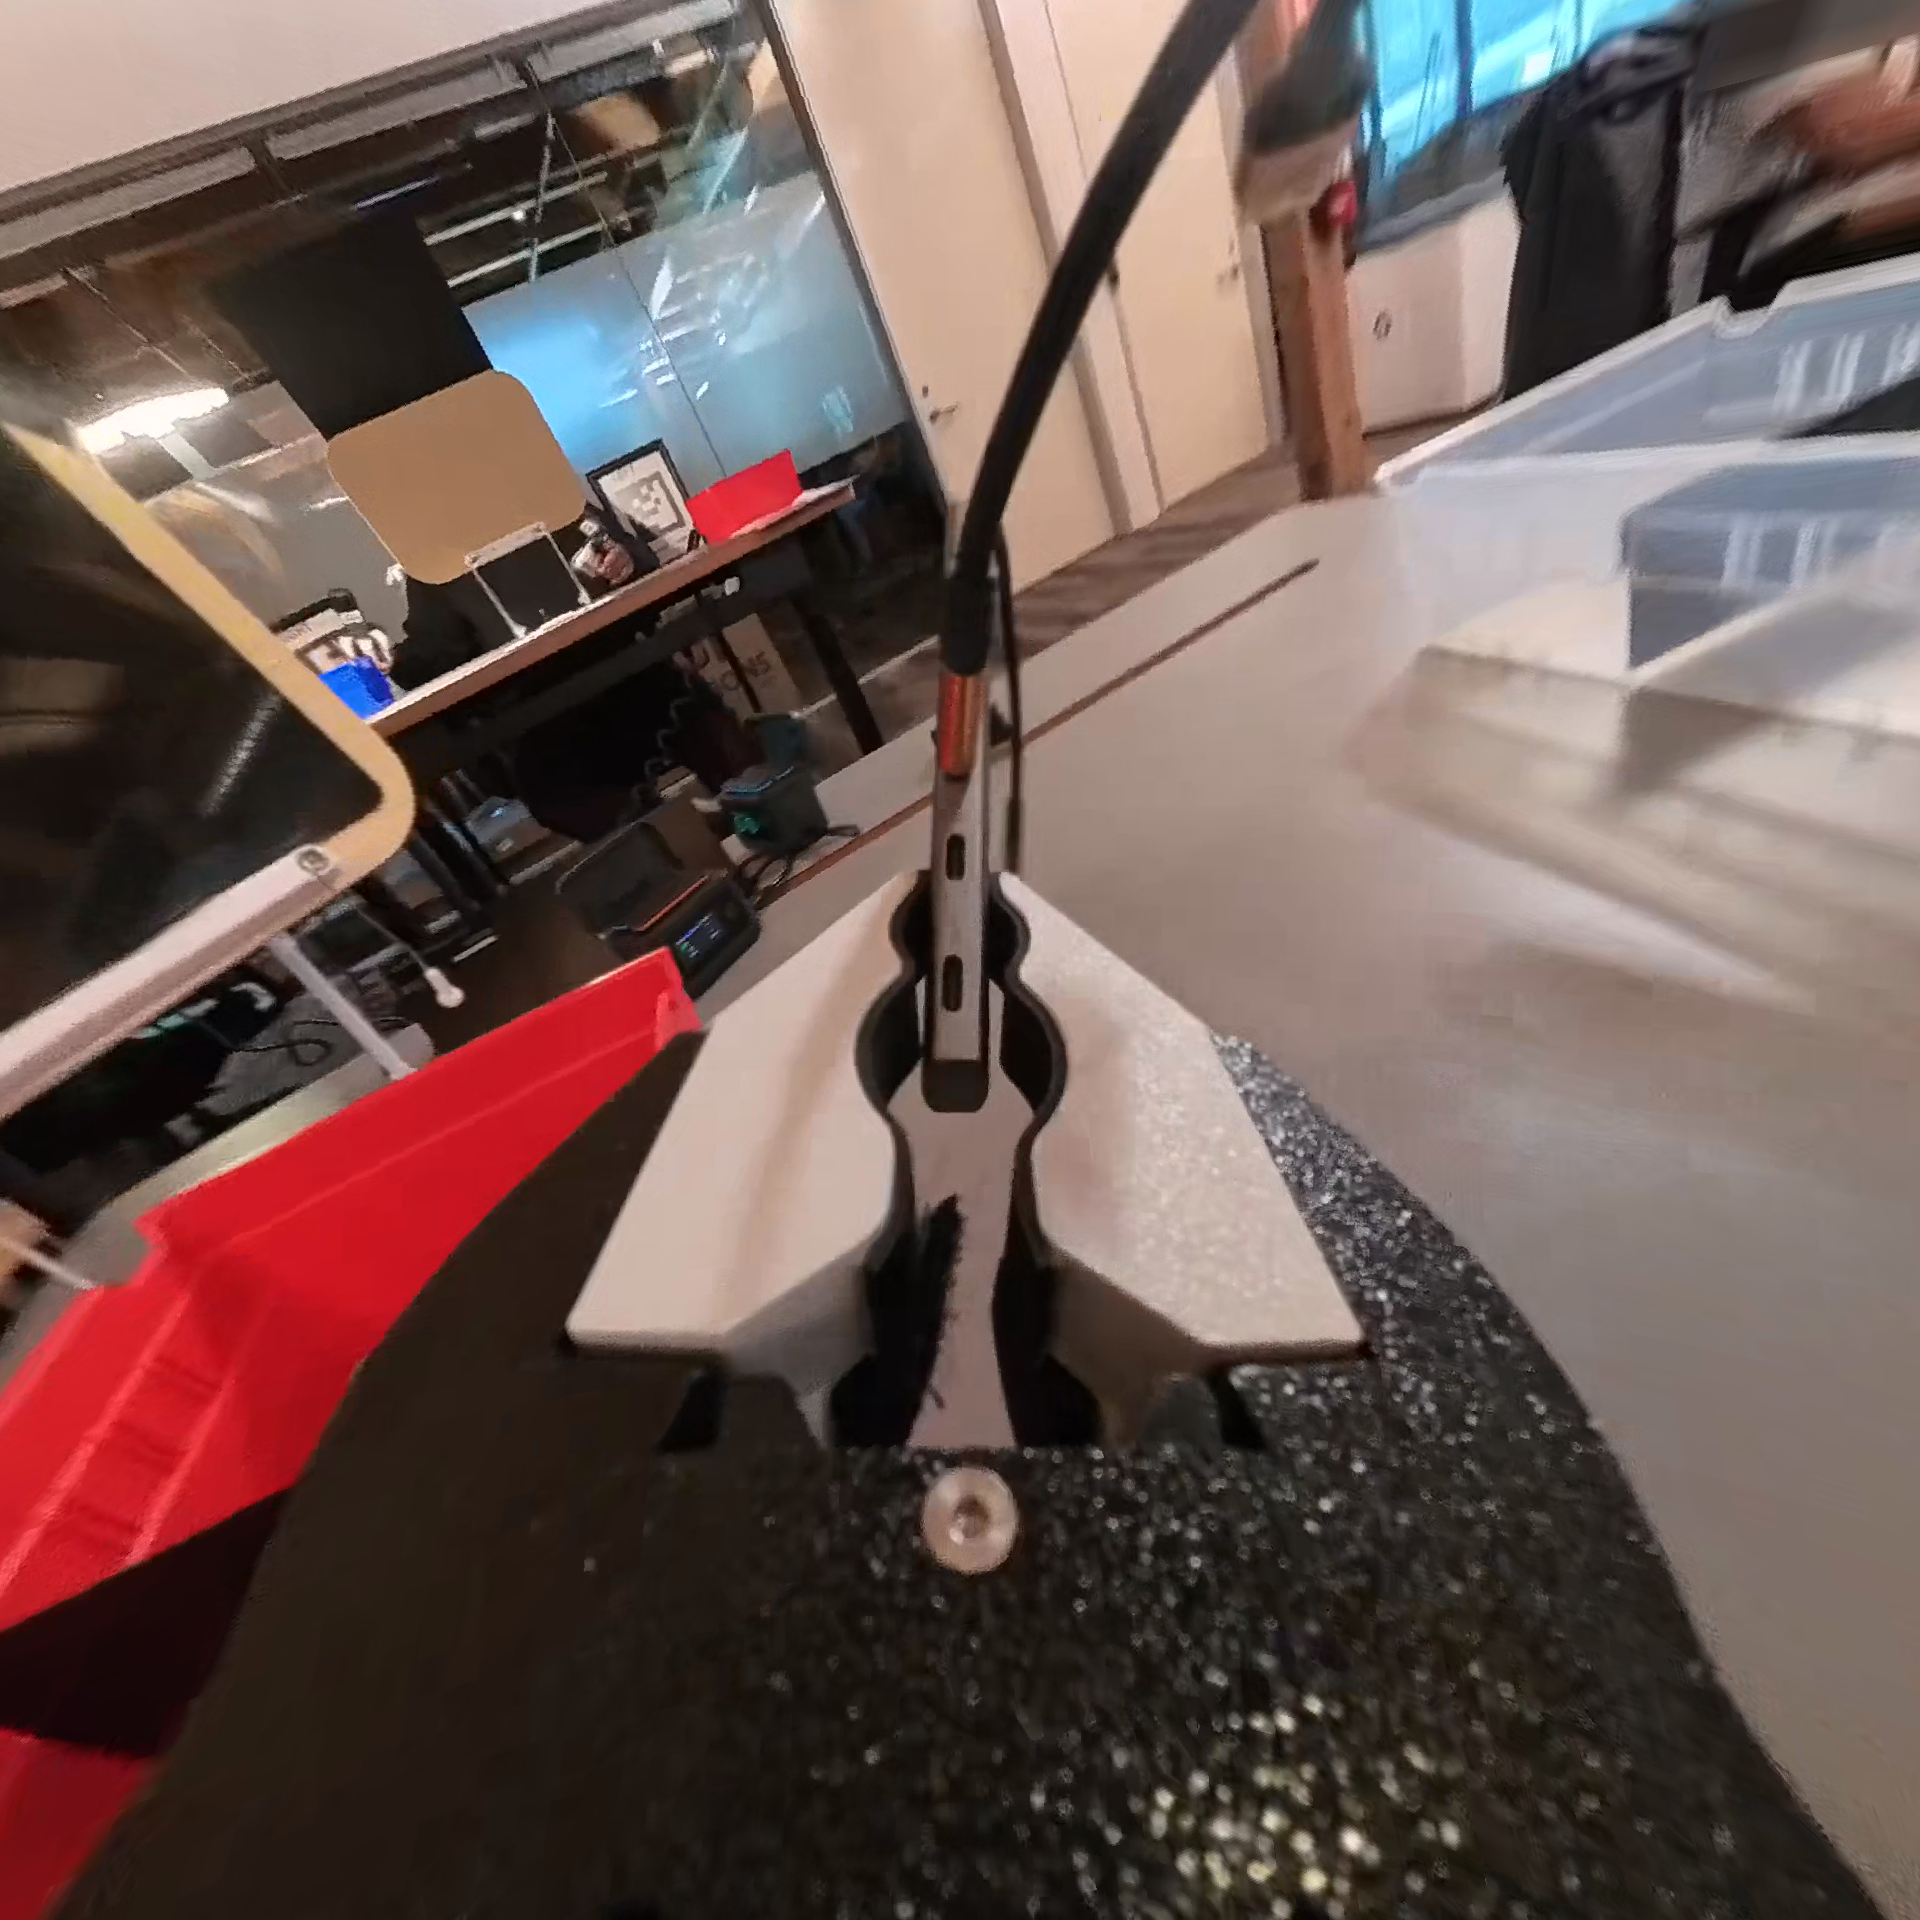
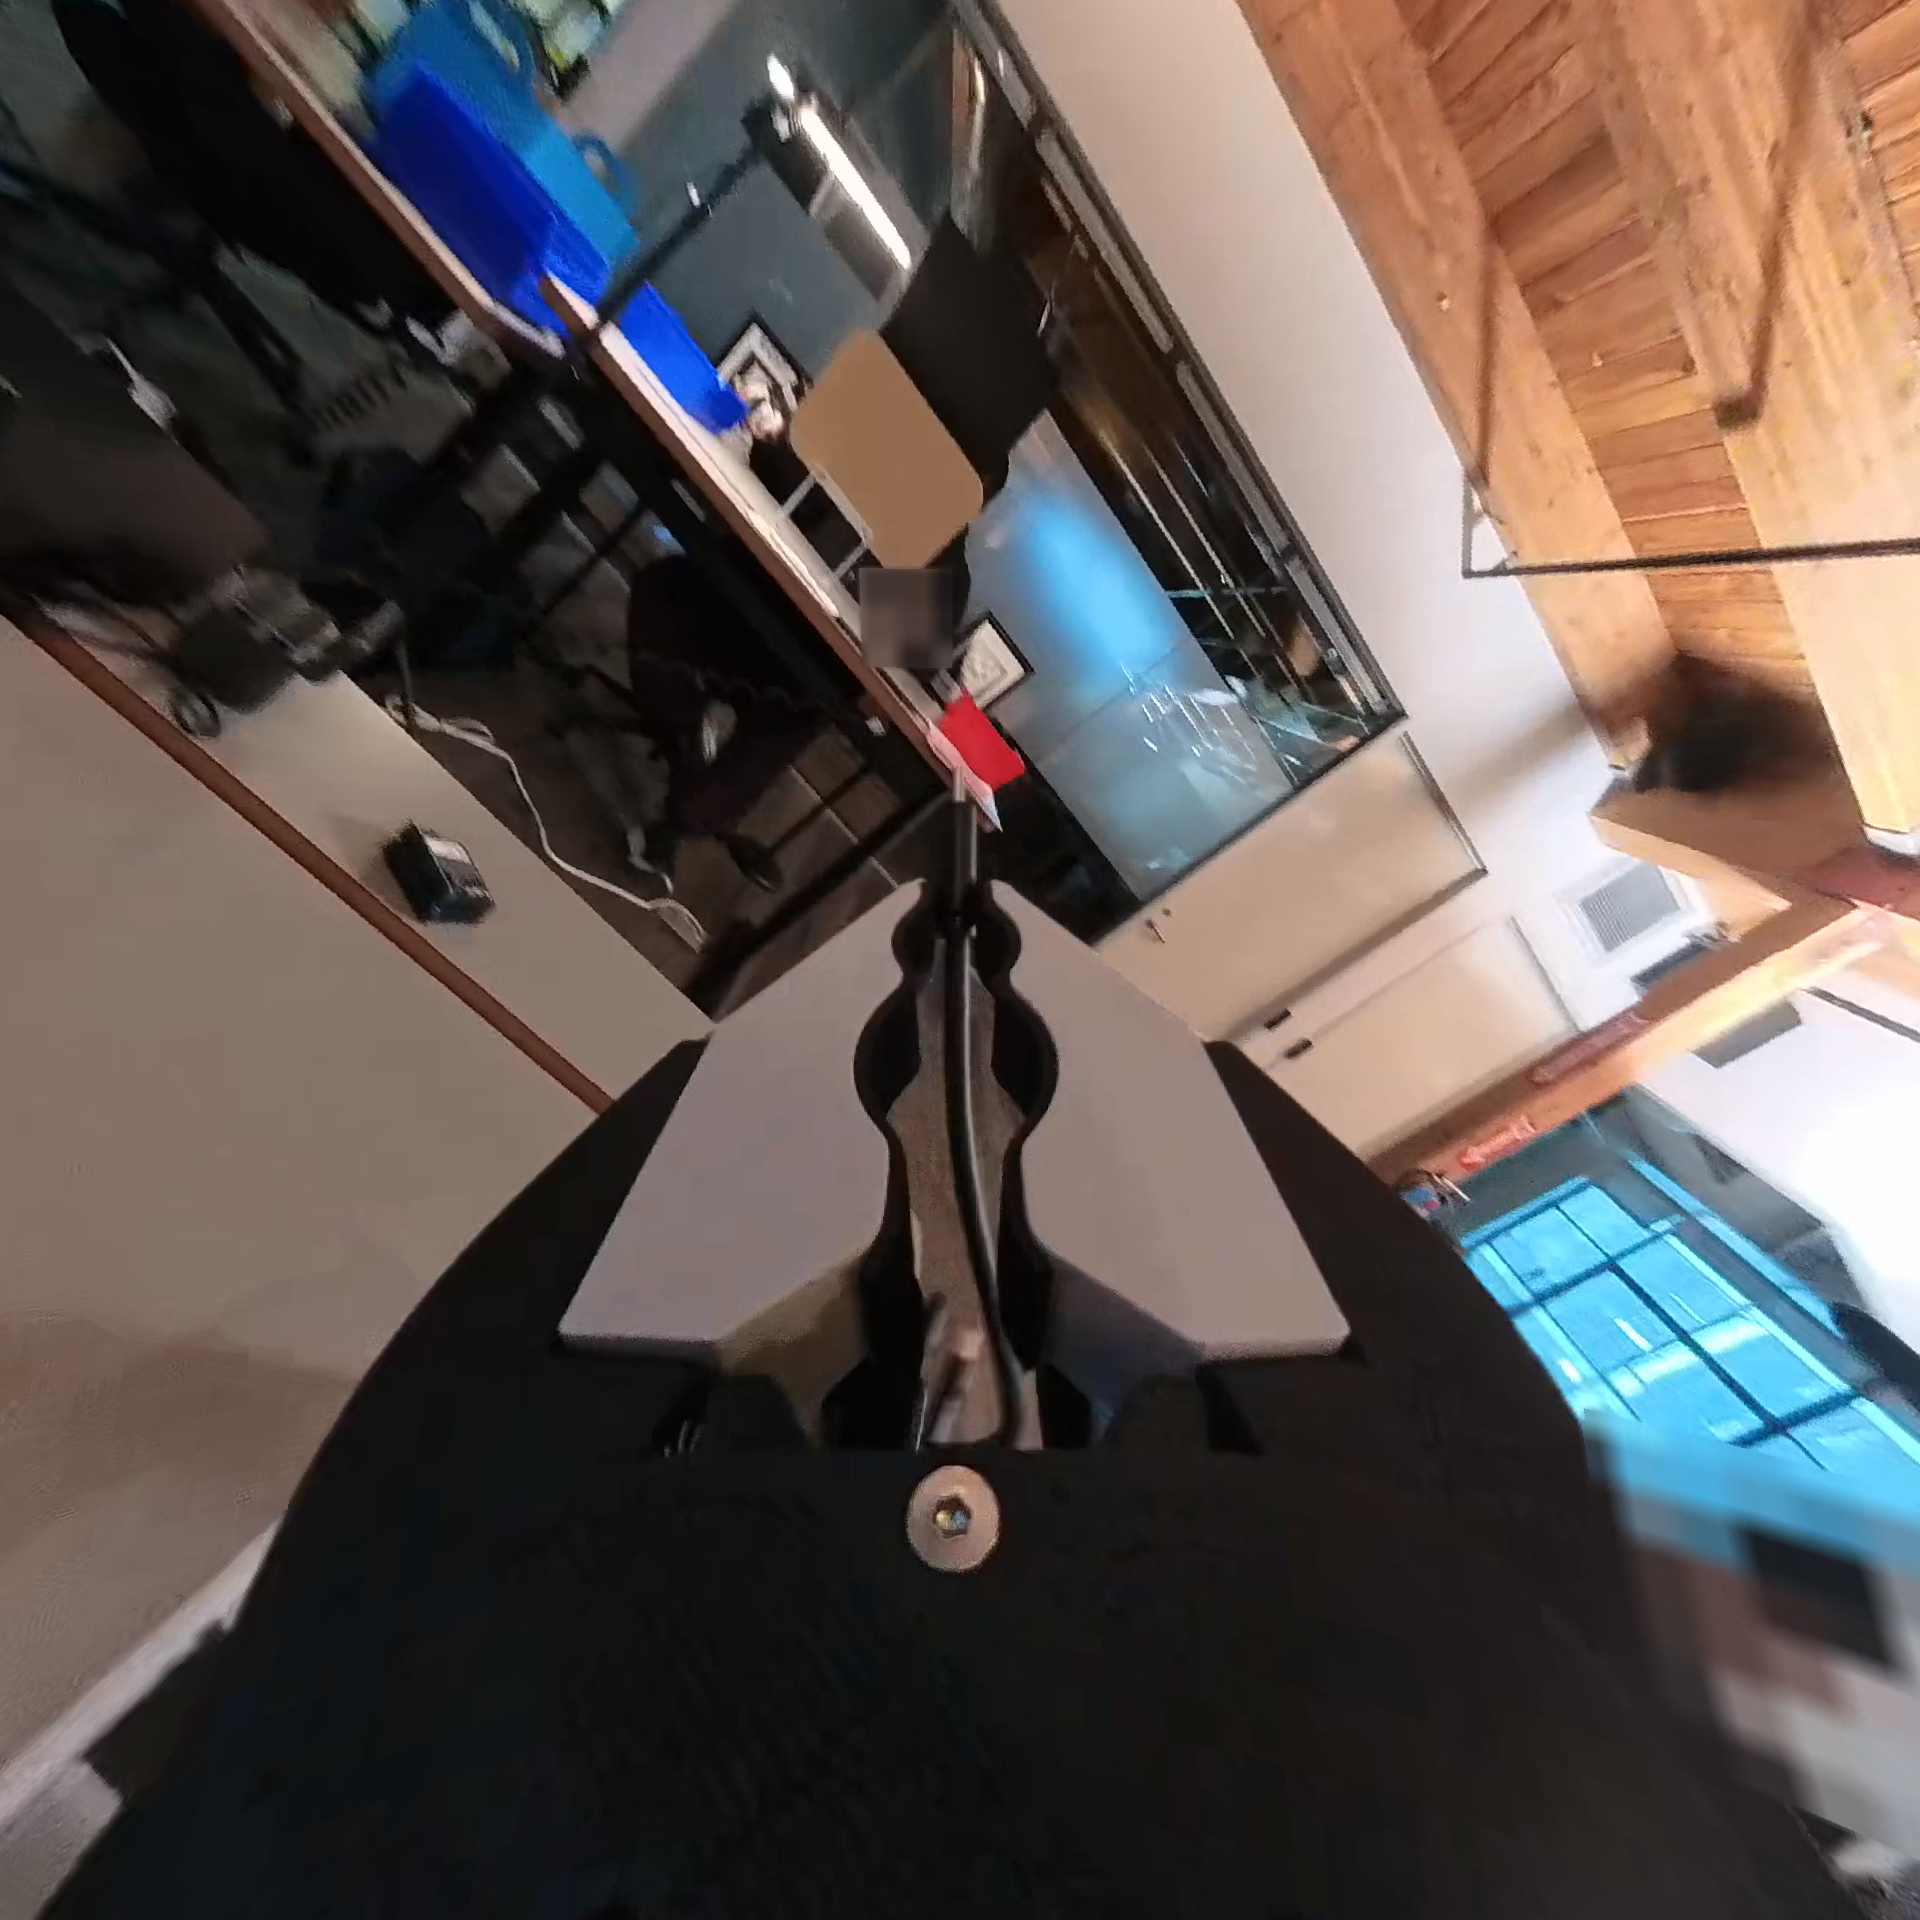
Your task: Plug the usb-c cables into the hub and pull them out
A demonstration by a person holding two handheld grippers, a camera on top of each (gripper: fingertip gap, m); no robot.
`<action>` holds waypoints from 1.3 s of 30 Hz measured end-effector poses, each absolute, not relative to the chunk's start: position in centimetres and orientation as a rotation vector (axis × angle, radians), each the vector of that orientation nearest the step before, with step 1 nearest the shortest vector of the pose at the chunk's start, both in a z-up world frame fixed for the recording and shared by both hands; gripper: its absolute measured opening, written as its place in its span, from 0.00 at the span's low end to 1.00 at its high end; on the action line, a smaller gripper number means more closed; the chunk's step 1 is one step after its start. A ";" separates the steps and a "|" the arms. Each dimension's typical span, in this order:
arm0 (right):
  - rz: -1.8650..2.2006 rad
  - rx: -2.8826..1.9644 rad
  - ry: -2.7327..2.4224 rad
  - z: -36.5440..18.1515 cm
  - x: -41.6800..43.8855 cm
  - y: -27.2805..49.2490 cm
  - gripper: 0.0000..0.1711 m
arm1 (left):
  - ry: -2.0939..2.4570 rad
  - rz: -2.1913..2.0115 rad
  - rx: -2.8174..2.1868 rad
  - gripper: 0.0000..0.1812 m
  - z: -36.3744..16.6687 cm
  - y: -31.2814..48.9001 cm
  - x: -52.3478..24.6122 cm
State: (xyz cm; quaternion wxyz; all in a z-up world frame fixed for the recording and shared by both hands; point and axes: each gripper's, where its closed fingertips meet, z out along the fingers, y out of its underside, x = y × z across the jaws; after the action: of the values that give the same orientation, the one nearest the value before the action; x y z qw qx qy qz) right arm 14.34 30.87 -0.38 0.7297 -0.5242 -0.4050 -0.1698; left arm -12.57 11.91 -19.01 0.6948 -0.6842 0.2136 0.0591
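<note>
hub [image 1: 961, 904]: slim grey stick, edge-on, clamped in left gripper [image 1: 961, 914], two free ports facing up
hub lead [image 1: 1049, 312]: black, arcing up off far end
cable [image 2: 968, 1122]: thin black, pinched by right gripper [image 2: 961, 920]
writing: none readable
surroundings: grey table [image 1: 1351, 1039], clear bin [image 1: 1662, 582], red bin [image 1: 312, 1247]

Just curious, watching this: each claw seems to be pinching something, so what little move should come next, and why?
Probably bring the two together. The left gripper is shut on the slim hub, whose two side ports look empty; the right gripper is shut on a thin black cable, its plug end poking out ahead. Neither view shows the other, so lining up comes first.
</note>
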 end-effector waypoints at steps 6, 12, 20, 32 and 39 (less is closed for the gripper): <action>-0.205 -1.107 -0.945 -0.1 10.1 25.4 0.03 | 0.670 0.435 -1.668 0.04 -22.0 14.3 -12.3; -0.074 -1.118 -1.245 -5.5 4.0 18.4 0.03 | 0.795 0.608 -1.756 0.04 -24.8 15.6 -12.2; -0.031 -1.259 -1.444 -16.2 0.9 13.0 0.03 | 0.992 0.835 -1.801 0.04 -28.2 16.5 -11.7; 0.167 -1.404 -1.568 -27.5 -1.1 10.7 0.03 | 1.161 0.919 -1.785 0.04 -31.2 15.8 -10.2; 0.066 -1.524 -1.667 -31.6 0.3 13.7 0.03 | 1.277 0.854 -1.717 0.08 -32.3 14.7 -9.4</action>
State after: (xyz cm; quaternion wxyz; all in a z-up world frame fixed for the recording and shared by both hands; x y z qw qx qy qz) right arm 0.29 13.68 -31.60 0.4269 -0.6099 -0.6672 0.0263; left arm -9.41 14.67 -32.32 0.4067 -0.6810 0.5062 0.3385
